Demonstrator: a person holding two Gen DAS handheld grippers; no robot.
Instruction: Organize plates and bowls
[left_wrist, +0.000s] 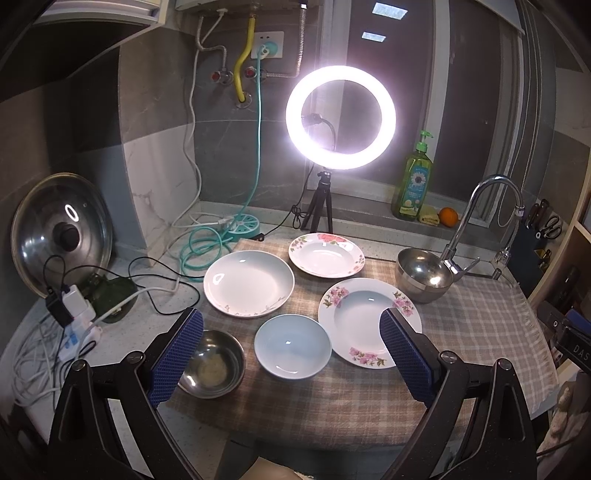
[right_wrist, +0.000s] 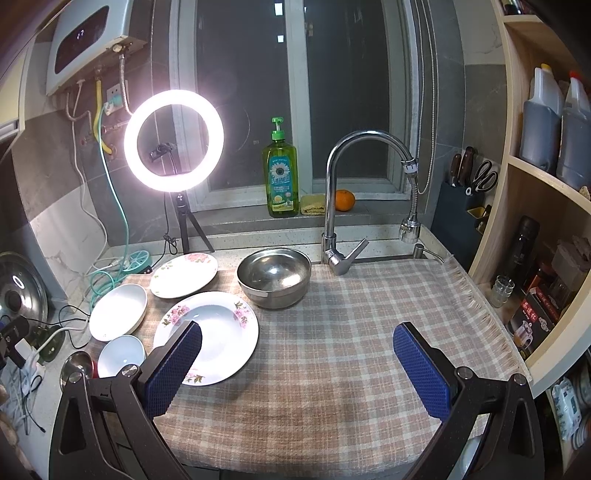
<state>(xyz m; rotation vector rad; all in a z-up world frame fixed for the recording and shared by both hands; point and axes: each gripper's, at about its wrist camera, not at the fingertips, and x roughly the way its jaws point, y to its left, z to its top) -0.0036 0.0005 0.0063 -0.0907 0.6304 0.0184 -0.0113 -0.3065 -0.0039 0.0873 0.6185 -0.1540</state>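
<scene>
On the checked cloth (left_wrist: 476, 332) lie three plates: a plain white one (left_wrist: 248, 282), a far pink-flowered one (left_wrist: 325, 254), and a near pink-flowered one (left_wrist: 369, 321). A small pale blue bowl (left_wrist: 292, 345) sits in front, between the open fingers of my left gripper (left_wrist: 291, 345), which hovers above it. A small steel bowl (left_wrist: 212, 363) sits by its left finger. A large steel bowl (left_wrist: 423, 273) stands by the tap. My right gripper (right_wrist: 297, 350) is open over bare cloth (right_wrist: 332, 350), its left finger overlapping the near flowered plate (right_wrist: 221, 332); the large steel bowl (right_wrist: 274, 275) lies beyond.
A lit ring light (left_wrist: 340, 117) on a tripod stands at the back. A tap (right_wrist: 332, 206), green soap bottle (right_wrist: 280, 177) and orange (right_wrist: 344, 200) line the sill. A pot lid (left_wrist: 61, 229), power strip and cables (left_wrist: 74, 317) crowd the left. Shelves (right_wrist: 546, 221) close the right side.
</scene>
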